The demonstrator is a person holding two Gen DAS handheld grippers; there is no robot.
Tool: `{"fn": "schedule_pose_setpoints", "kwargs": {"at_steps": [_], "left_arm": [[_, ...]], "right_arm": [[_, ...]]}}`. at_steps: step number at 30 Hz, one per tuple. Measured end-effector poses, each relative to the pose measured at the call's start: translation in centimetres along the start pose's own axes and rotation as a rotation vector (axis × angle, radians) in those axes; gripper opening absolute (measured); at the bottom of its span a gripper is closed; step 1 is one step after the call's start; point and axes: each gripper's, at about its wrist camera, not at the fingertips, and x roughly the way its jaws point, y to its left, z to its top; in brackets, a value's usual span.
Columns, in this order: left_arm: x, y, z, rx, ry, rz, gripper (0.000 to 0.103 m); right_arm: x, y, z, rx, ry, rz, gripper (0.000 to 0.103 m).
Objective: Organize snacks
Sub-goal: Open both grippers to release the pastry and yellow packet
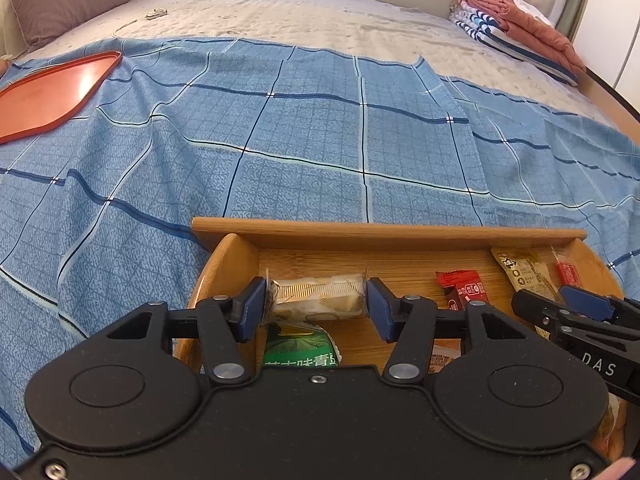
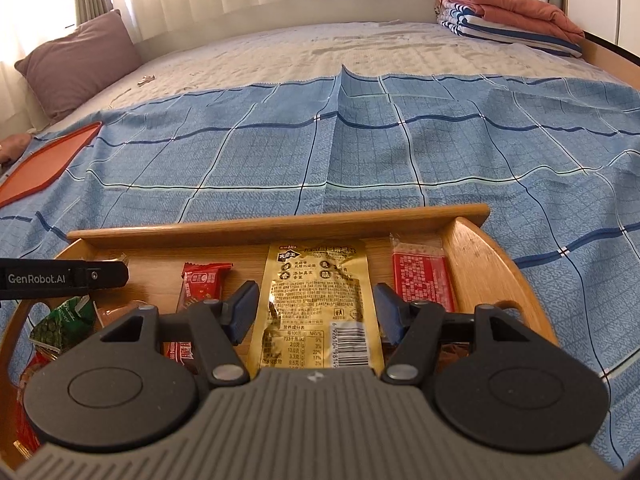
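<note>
A wooden tray [image 1: 384, 234] of snack packets sits on the blue checked cloth [image 1: 280, 140]. My left gripper [image 1: 317, 309] is shut on a white snack packet [image 1: 320, 294], one pad pressing on each end, over the tray's left part. A green packet [image 1: 300, 350] lies just below it. In the right wrist view my right gripper [image 2: 317, 312] is open. It straddles a gold packet [image 2: 316, 288] that lies flat against the tray's far wall [image 2: 280, 222], and its pads stand close beside the packet's long edges. A small red packet [image 2: 202, 282] and a flat red packet [image 2: 422, 280] flank it.
An orange-red tray [image 1: 52, 88] lies on the cloth at the far left. Folded clothes [image 1: 516, 28] are stacked at the bed's far right corner, and a brown pillow [image 2: 80, 52] is at the far left. The right gripper [image 1: 544, 296] hangs close beside the left one.
</note>
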Motion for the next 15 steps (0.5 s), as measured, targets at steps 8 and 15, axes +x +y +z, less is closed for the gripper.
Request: {"fn": "schedule_pose_setpoints", "kwargs": {"at_steps": [8,15], "left_arm": [[0.00,-0.17,-0.24,0.006,-0.010,-0.010,0.061],[-0.62,-0.68,-0.66,0.014,-0.008,-0.031,0.084]], "right_arm": [[0.11,0.30,-0.29,-0.013,-0.007,-0.016,0.077],[-0.61,0.02,-0.76,0.001,-0.023,-0.009,0.088]]}}
